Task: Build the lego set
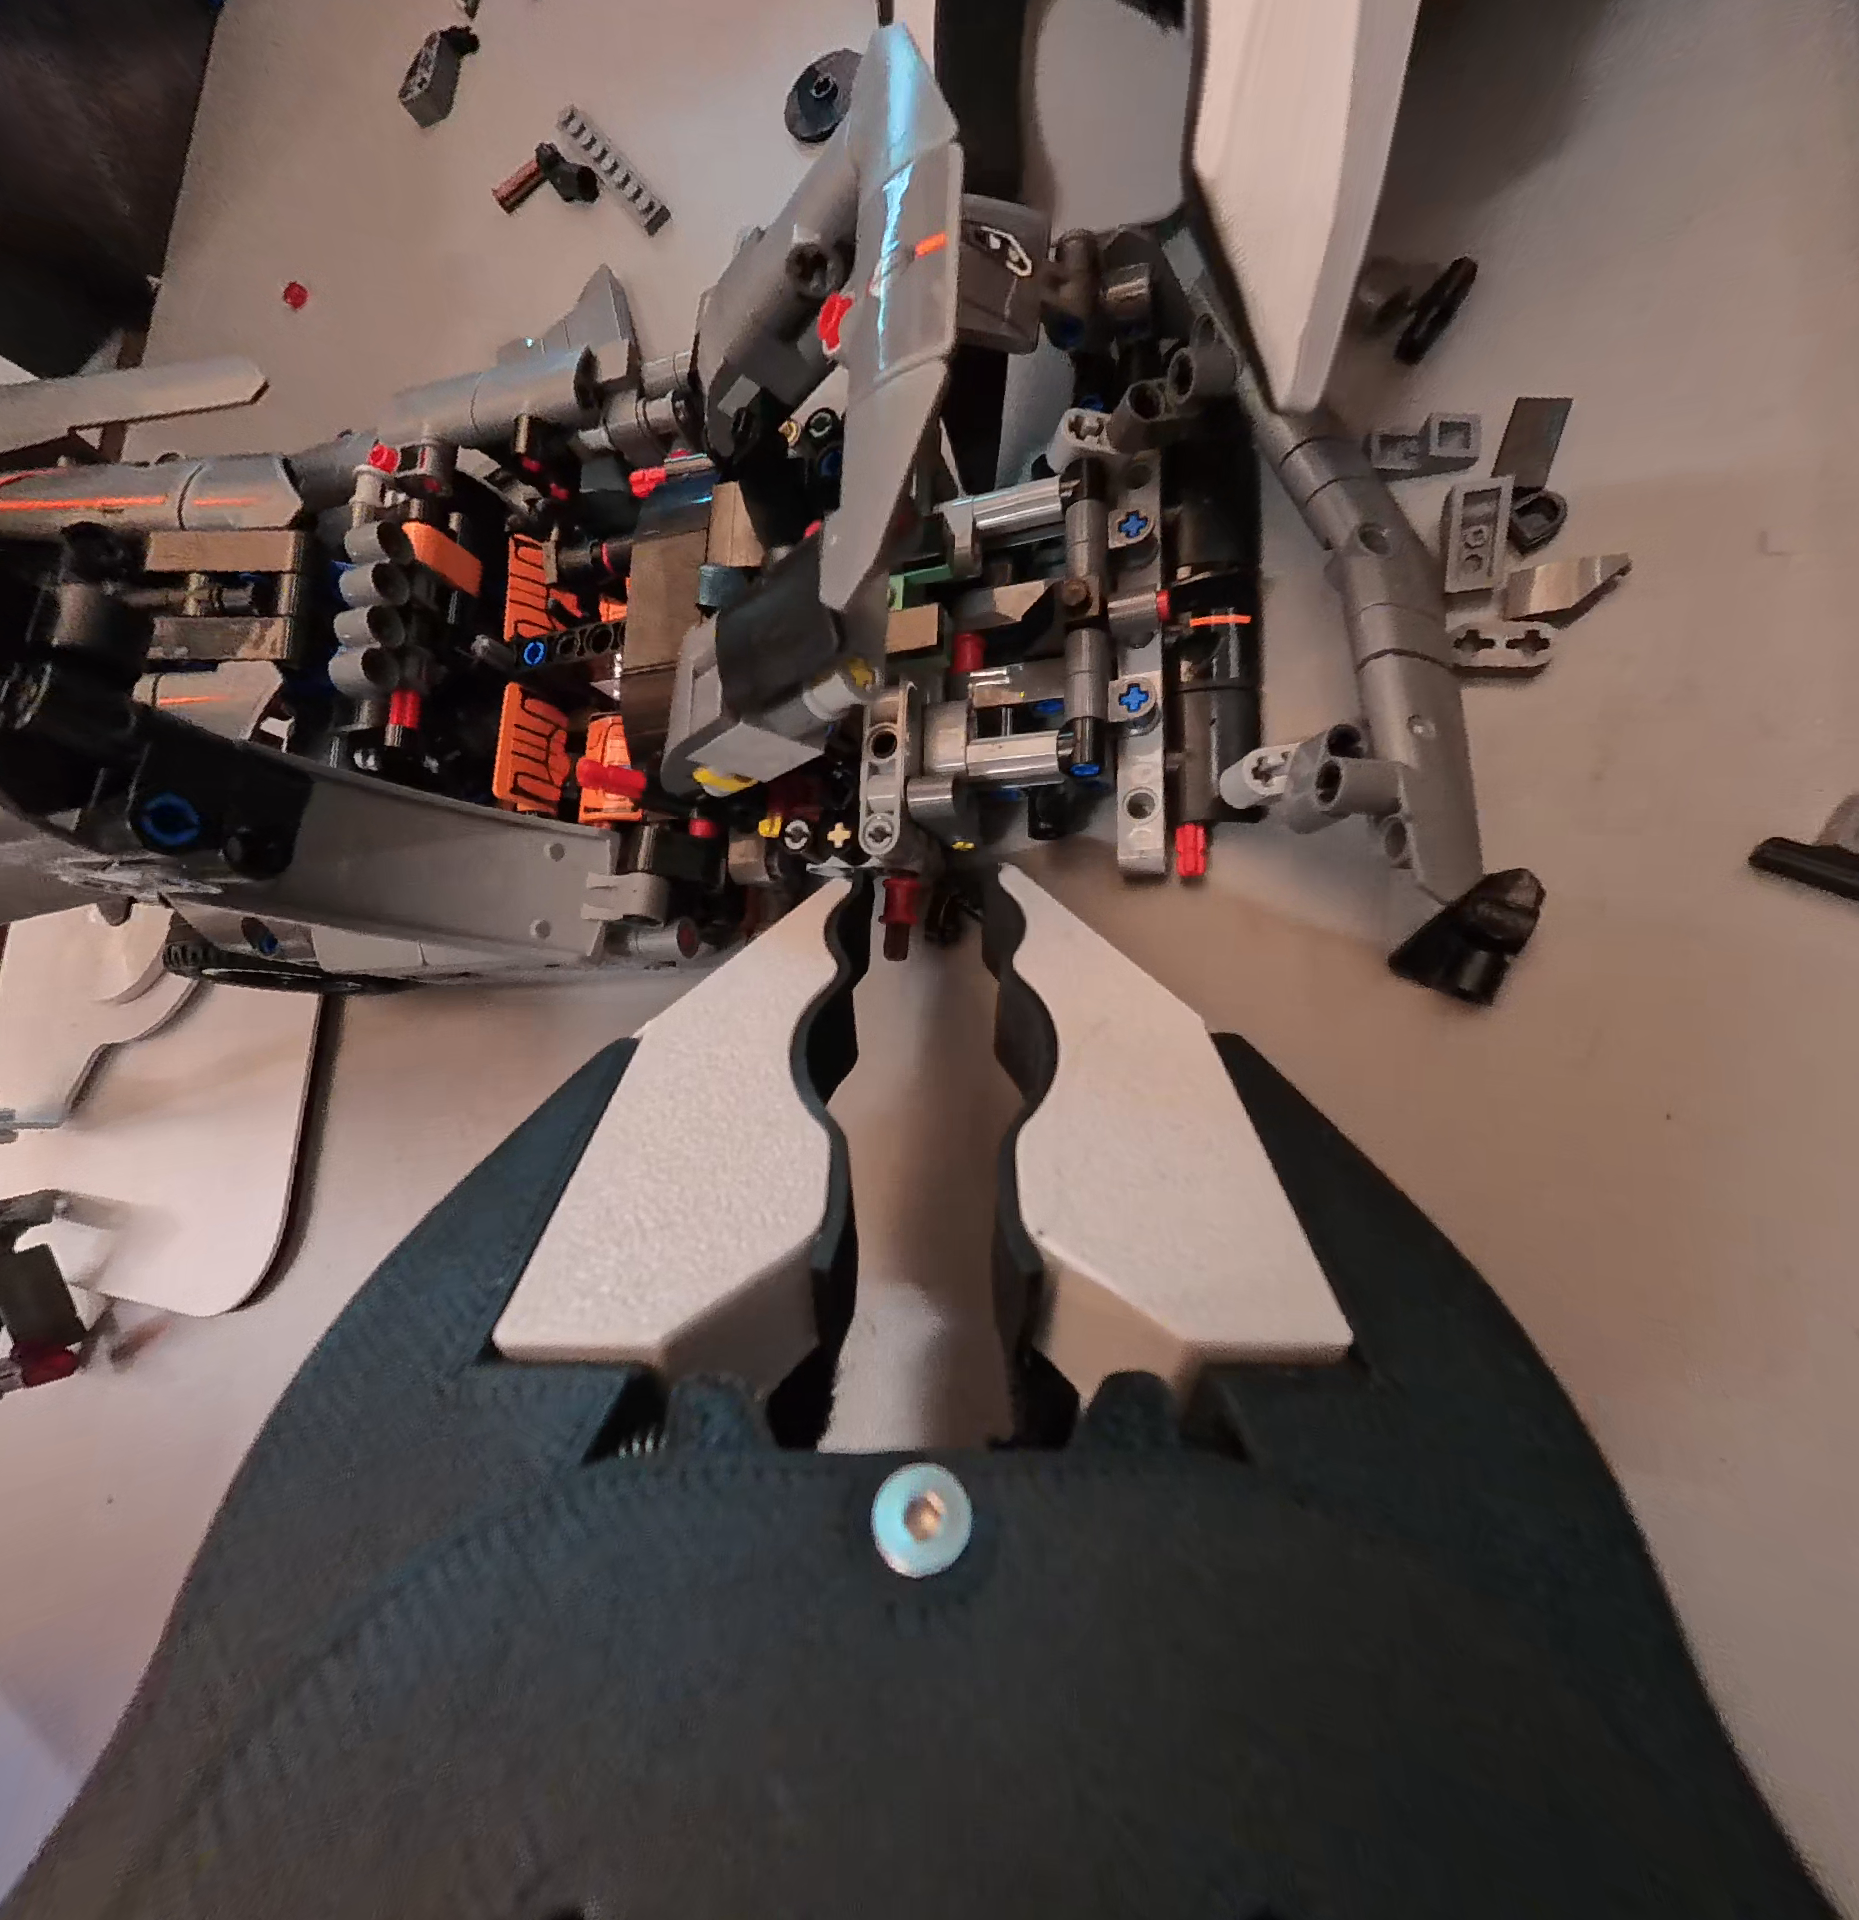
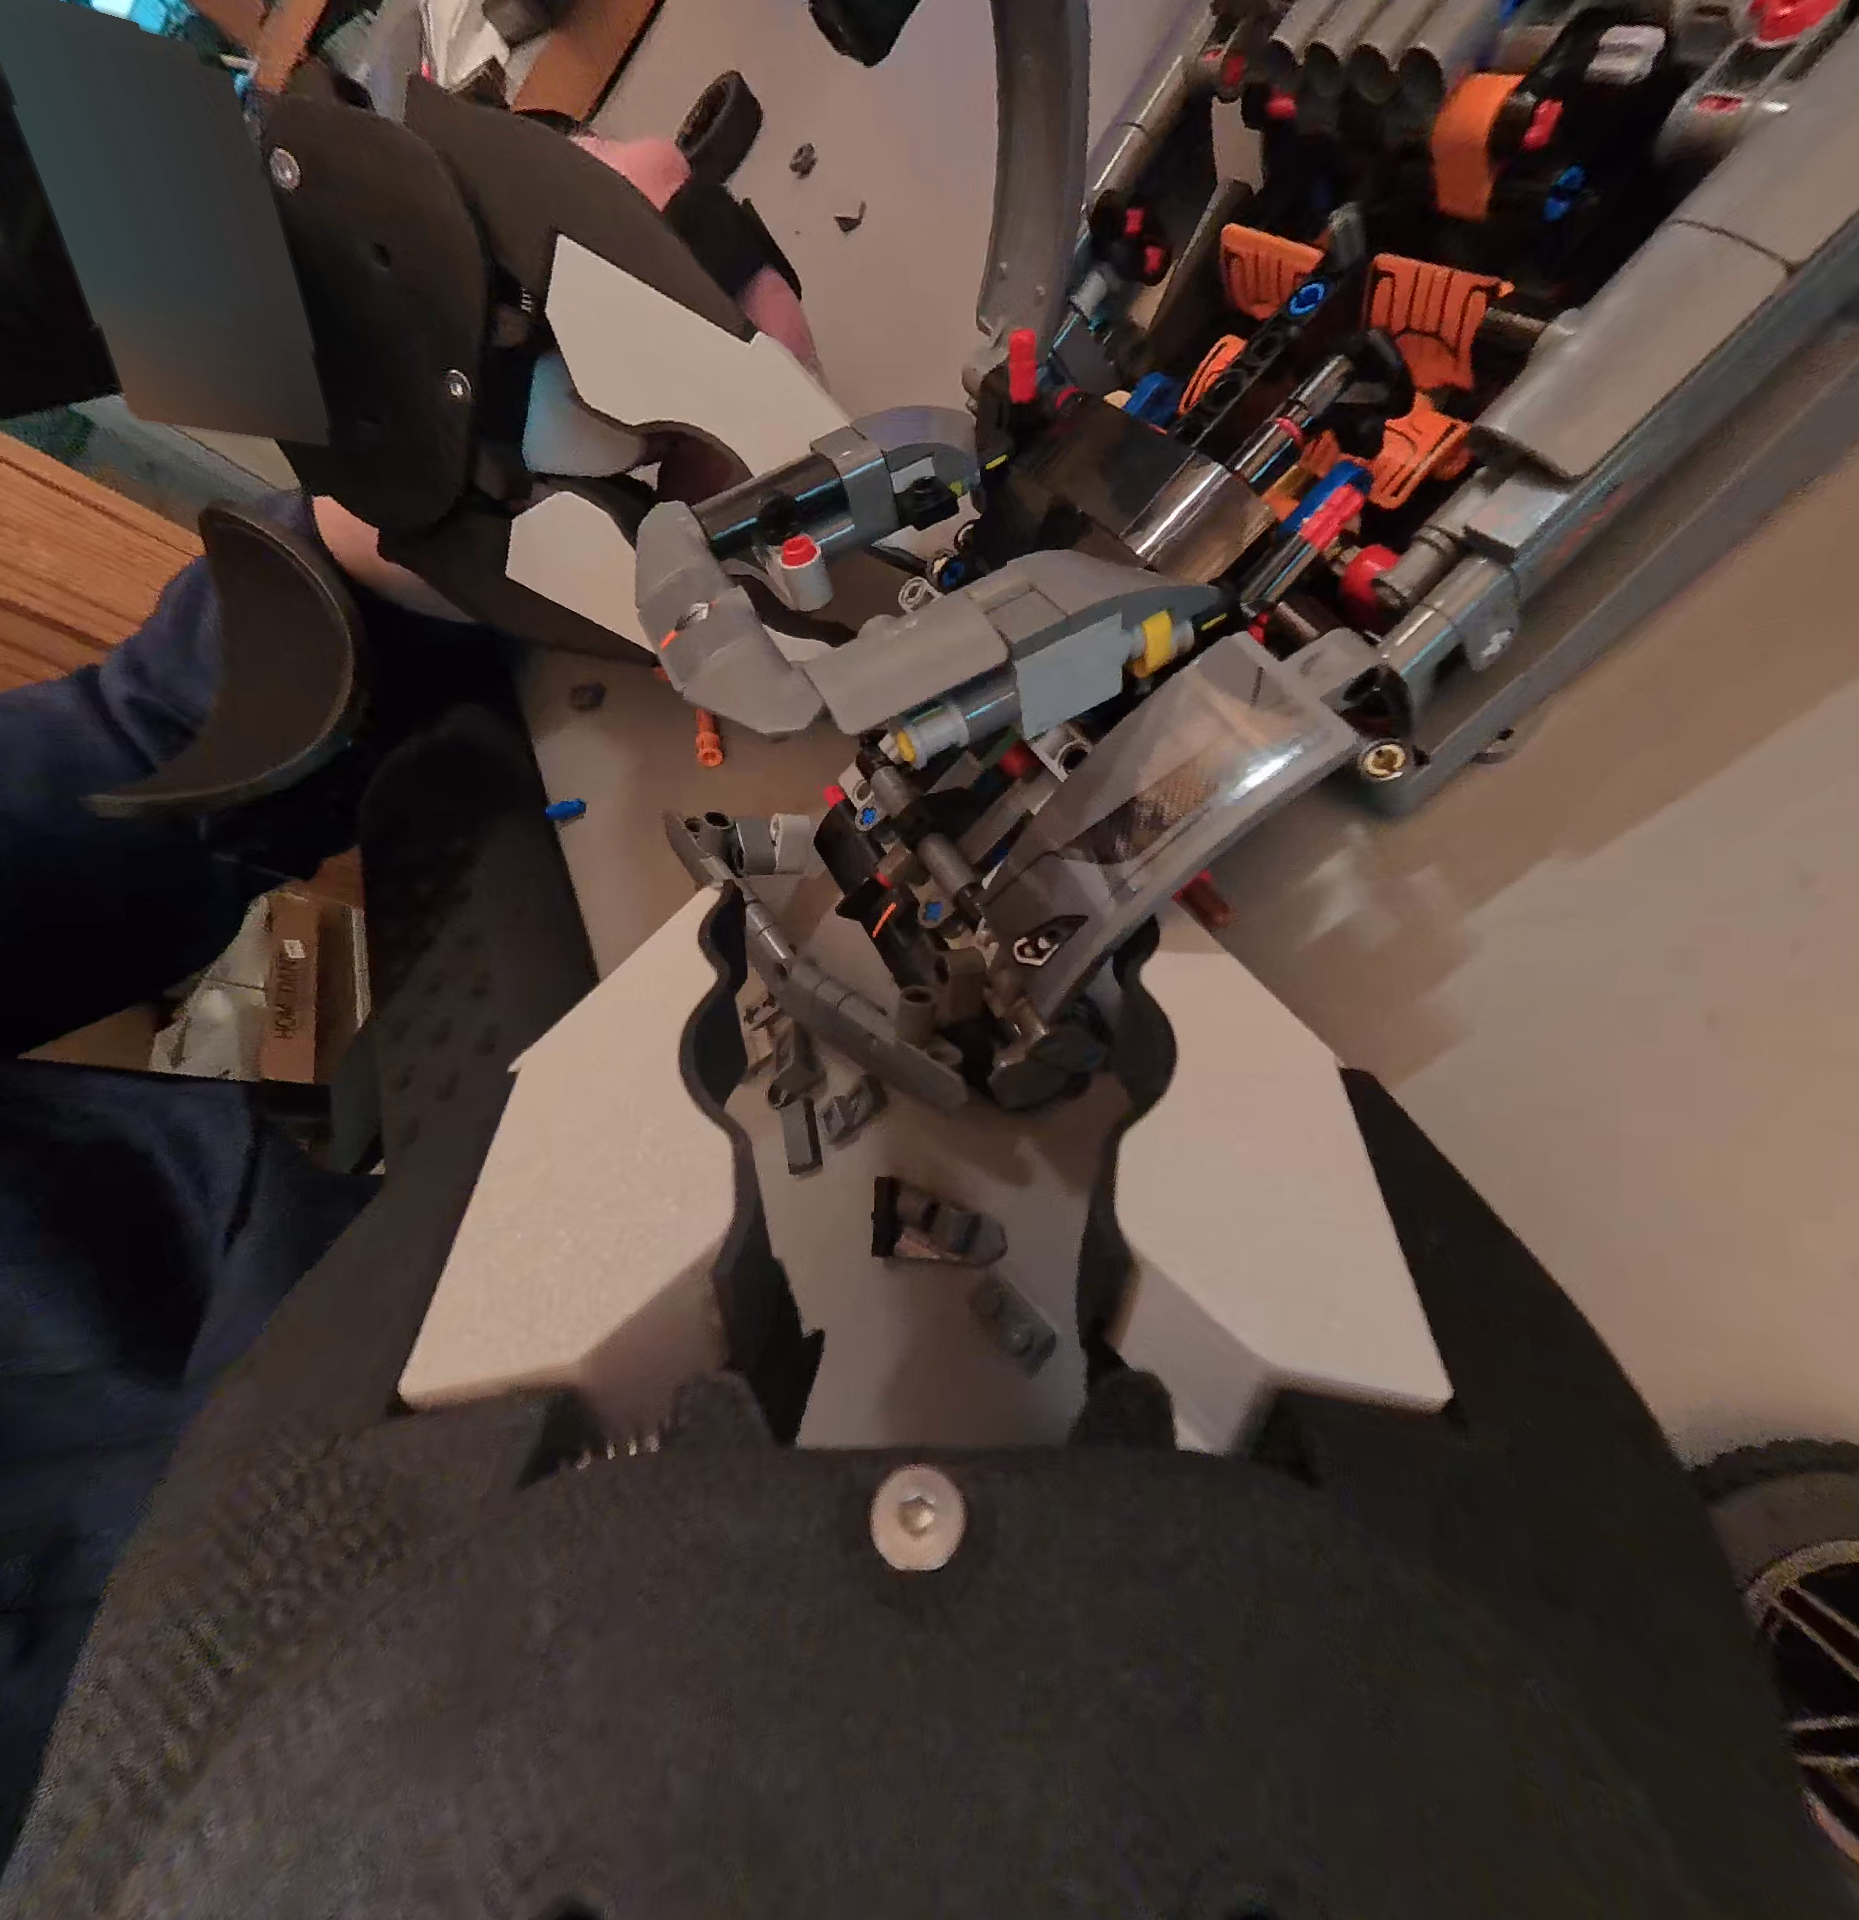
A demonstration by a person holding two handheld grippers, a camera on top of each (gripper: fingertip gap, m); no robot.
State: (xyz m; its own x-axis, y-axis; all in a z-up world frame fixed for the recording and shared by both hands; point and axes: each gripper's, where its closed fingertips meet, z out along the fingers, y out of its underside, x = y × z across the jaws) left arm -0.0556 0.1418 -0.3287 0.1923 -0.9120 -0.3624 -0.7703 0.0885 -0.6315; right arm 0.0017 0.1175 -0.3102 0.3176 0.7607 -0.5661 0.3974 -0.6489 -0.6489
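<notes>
Your left gripper (image 1: 925,883) has its fingers a narrow gap apart, the tips at the near edge of the lego car (image 1: 592,623) around a red pin (image 1: 901,902) — whether they pinch it, you cannot tell. Your right gripper (image 2: 930,935) is spread wide around the car's grey curved end, touching or not unclear. The car lies on the pale table (image 1: 1631,1143), orange seats (image 1: 535,732) inside, loose grey pieces (image 1: 1496,520) scattered beside it — a wheel (image 2: 1818,1662) nearby.
</notes>
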